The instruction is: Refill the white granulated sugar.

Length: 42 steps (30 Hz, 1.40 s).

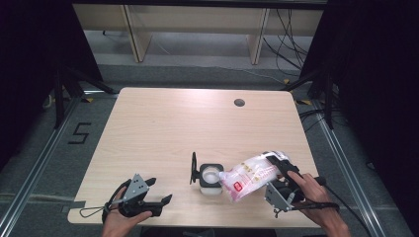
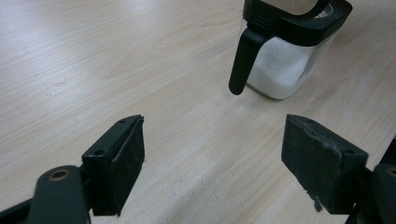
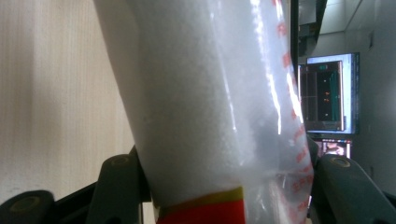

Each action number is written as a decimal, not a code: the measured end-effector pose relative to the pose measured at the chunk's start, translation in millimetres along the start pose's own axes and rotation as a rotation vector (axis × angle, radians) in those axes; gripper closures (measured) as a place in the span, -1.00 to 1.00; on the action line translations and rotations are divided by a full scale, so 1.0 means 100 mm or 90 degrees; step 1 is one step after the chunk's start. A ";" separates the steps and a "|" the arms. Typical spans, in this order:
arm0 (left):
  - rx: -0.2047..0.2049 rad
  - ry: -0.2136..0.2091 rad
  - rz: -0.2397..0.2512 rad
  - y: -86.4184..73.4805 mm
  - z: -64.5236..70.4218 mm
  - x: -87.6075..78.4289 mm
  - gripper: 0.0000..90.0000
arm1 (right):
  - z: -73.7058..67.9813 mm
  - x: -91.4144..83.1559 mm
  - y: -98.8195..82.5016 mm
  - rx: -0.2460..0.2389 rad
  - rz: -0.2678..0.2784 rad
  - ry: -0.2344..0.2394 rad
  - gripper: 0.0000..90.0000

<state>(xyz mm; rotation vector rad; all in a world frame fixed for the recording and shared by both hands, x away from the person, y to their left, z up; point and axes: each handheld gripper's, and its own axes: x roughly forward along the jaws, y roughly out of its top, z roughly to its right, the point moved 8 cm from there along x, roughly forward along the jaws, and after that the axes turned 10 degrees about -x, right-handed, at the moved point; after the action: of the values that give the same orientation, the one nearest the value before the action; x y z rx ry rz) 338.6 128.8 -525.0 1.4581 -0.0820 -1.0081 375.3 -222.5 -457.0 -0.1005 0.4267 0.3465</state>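
Note:
A clear plastic bag [image 1: 249, 175] of white granules with red print is tilted toward the table's middle, its open end down over a small glass jar [image 1: 210, 178]. My right gripper [image 1: 277, 165] is shut on the bag's upper end; in the right gripper view the bag [image 3: 201, 93] sits between the two jaws of the gripper [image 3: 224, 179]. The jar [image 2: 289, 56] has a black rim, holds white granules, and its black flip lid [image 2: 245, 60] hangs open. My left gripper [image 1: 159, 190] stands open and holds nothing, left of the jar near the front edge; in its own view the left gripper [image 2: 219, 154] has its jaws wide apart.
The wooden table [image 1: 163, 123] has a round cable hole [image 1: 239, 102] at the far right. A floor mark "5" [image 1: 79, 133] lies left of the table. Cables and furniture legs stand beyond the far edge. A lit monitor [image 3: 327, 98] shows past the bag.

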 end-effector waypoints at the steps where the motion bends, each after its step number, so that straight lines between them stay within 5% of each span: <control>1: 0.000 0.000 0.000 0.00 0.00 0.00 -0.54 | -0.04 0.00 -0.02 0.040 -0.002 0.007 0.05; 4: 0.000 0.000 0.000 0.00 0.00 0.00 -0.54 | -0.07 0.02 -0.04 0.059 0.010 0.015 0.06; 5: 0.000 0.000 0.000 0.00 0.00 0.00 -0.54 | -0.05 0.03 -0.05 0.041 0.021 0.014 0.06; 6: -0.007 -0.002 0.006 0.01 0.01 0.01 -0.54 | -0.10 0.04 -0.06 0.080 0.022 0.018 0.06; 7: -0.007 -0.002 0.006 0.01 0.01 0.01 -0.54 | -0.08 0.05 -0.07 0.065 0.032 0.020 0.06; 8: -0.007 -0.002 0.006 0.01 0.01 0.01 -0.54 | -0.12 0.05 -0.08 0.107 0.035 0.031 0.06; 11: -0.001 -0.001 0.001 0.00 0.00 0.00 -0.54 | -0.15 0.07 -0.09 0.145 0.058 0.041 0.07; 15: -0.005 0.000 0.001 0.00 0.00 -0.01 -0.54 | -0.15 0.09 -0.11 0.134 0.072 0.044 0.08; 17: -0.014 0.000 0.001 0.00 0.01 0.00 -0.54 | -0.23 0.09 -0.11 0.189 0.078 0.061 0.10; 19: -0.017 -0.001 0.002 0.00 0.01 0.00 -0.54 | -0.23 0.10 -0.11 0.183 0.091 0.061 0.10; 22: -0.003 -0.001 0.001 0.00 0.00 -0.01 -0.54 | -0.27 0.11 -0.07 0.228 0.108 0.074 0.11; 29: -0.015 0.002 0.003 0.00 0.00 0.00 -0.54 | -0.31 0.17 -0.09 0.269 0.147 0.087 0.14; 31: -0.017 -0.001 0.002 0.00 0.01 0.00 -0.54 | -0.37 0.22 -0.10 0.309 0.160 0.110 0.16; 33: -0.014 0.001 0.002 0.00 0.01 0.00 -0.54 | -0.38 0.24 -0.10 0.305 0.165 0.113 0.16; 37: -0.015 -0.001 0.003 0.00 0.01 0.01 -0.53 | -0.43 0.34 -0.12 0.389 0.193 0.139 0.19; 39: -0.021 0.000 0.002 -0.01 0.01 0.01 -0.53 | -0.44 0.36 -0.13 0.395 0.202 0.145 0.20; 40: -0.015 0.003 0.003 0.00 0.00 0.00 -0.53 | -0.49 0.39 -0.15 0.429 0.198 0.157 0.21; 42: -0.017 0.002 0.004 0.00 0.00 0.00 -0.53 | -0.50 0.41 -0.17 0.424 0.202 0.156 0.21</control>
<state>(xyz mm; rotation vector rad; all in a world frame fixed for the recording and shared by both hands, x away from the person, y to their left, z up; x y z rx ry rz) 338.6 128.5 -525.2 1.4344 -0.0716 -0.9983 396.4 -234.1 -519.4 0.5860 0.7838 0.4887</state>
